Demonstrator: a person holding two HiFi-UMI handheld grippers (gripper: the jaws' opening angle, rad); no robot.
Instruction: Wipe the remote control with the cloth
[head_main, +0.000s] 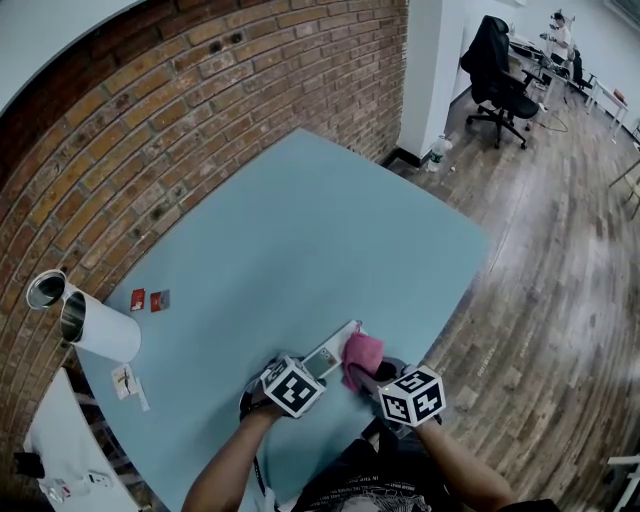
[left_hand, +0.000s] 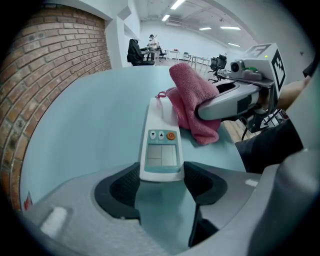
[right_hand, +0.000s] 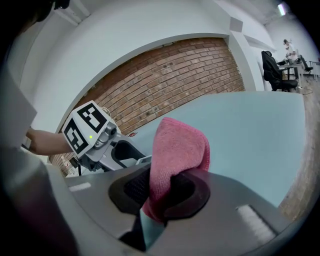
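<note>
Light blue table is sitting against a curved brick wall, with wood floor running along its right side. A black office chair and desks are standing far back in the room. On the table's left edge a white cylinder is lying on its side, with two small red cards just beside it.

The remote control is lying flat near the table edge closest to the person. It is showing a long white body, a grey screen, two arrow buttons and one orange button, with a teal band at the near end.

The left gripper is clamping the remote's near end, with both pads pressing its sides. The right gripper is pinching the pink cloth, which is bunching up between the pads. The cloth is resting against the far right part of the remote, touching it.
</note>
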